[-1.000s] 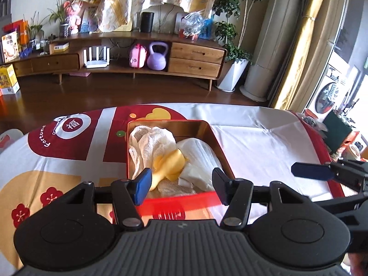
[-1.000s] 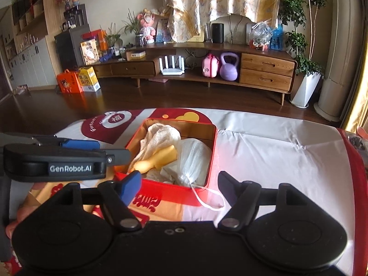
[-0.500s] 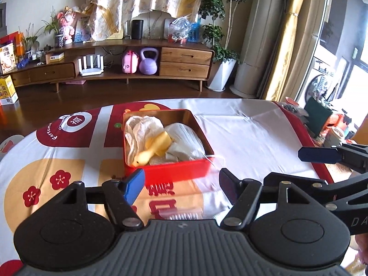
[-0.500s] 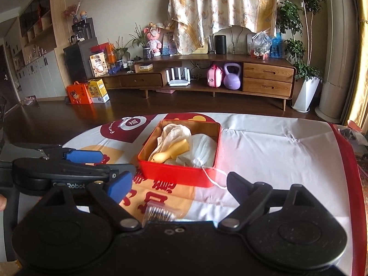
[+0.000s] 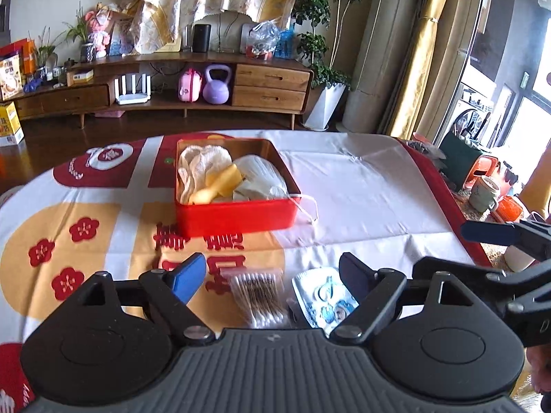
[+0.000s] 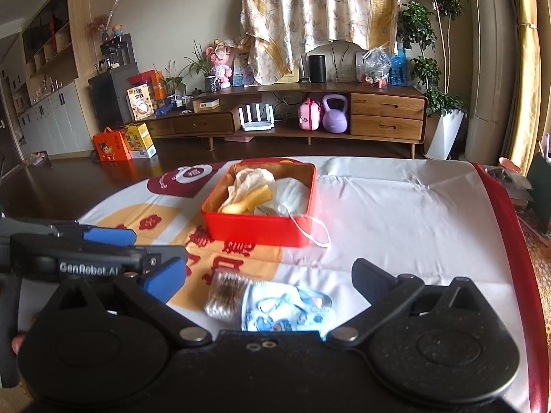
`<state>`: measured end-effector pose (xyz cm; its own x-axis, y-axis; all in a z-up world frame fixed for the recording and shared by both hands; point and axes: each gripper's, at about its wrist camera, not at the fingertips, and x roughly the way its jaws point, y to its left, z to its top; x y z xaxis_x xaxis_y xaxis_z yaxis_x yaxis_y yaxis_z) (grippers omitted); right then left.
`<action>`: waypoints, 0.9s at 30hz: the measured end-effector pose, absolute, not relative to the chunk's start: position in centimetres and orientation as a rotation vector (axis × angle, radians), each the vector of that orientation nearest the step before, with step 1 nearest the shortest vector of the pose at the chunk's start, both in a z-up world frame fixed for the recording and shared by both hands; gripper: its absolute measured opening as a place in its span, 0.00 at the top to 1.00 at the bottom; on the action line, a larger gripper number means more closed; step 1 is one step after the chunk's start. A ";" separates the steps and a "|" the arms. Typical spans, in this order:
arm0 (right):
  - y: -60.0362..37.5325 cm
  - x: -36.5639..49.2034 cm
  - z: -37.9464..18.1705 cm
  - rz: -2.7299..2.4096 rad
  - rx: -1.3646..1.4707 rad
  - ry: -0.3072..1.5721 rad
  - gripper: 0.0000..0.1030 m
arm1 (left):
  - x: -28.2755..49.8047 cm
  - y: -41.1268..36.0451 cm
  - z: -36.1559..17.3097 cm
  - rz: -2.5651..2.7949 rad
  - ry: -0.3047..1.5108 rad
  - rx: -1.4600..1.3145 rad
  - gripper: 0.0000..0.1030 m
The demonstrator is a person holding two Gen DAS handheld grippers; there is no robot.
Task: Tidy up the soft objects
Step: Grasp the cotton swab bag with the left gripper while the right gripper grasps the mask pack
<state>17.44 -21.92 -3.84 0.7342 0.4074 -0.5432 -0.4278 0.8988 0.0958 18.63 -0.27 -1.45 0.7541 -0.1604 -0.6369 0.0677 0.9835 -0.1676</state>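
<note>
A red tin box [image 5: 237,215] [image 6: 256,229] stands on the patterned tablecloth, holding a cream cloth [image 5: 199,163], a yellow piece [image 5: 220,182] and a white face mask [image 5: 261,179] whose strap hangs over the front rim. Nearer to me lie a pack of cotton swabs [image 5: 258,297] [image 6: 224,296] and a blue printed packet [image 5: 323,297] [image 6: 286,308]. My left gripper [image 5: 272,275] hovers over these two, its jaws opening, nothing gripped. My right gripper [image 6: 268,275] is above the same pair, jaws opening wide, with nothing held.
The table's right edge has a red border [image 6: 499,213]. Beyond the table stands a wooden sideboard [image 6: 310,117] with a purple kettlebell [image 6: 334,113]. A mug [image 5: 484,194] and clutter sit low at the right. White cloth [image 6: 396,213] stretches right of the box.
Both grippers have pulled back from the red box and opened wider. The cotton swab pack and blue packet have come into view beneath them.
</note>
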 end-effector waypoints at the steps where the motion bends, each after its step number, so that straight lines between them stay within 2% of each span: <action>1: -22.0 17.2 -4.2 0.459 -0.041 0.588 0.00 | 18.5 -0.3 -1.8 -0.118 0.710 -0.139 0.18; 18: -21.1 15.1 -10.8 0.464 -0.141 0.666 0.01 | 19.1 -0.4 -8.8 -0.069 0.842 -0.150 0.18; 27: -19.6 16.2 -13.0 0.471 -0.232 0.691 0.04 | 20.9 -1.0 -11.7 -0.061 0.893 -0.125 0.18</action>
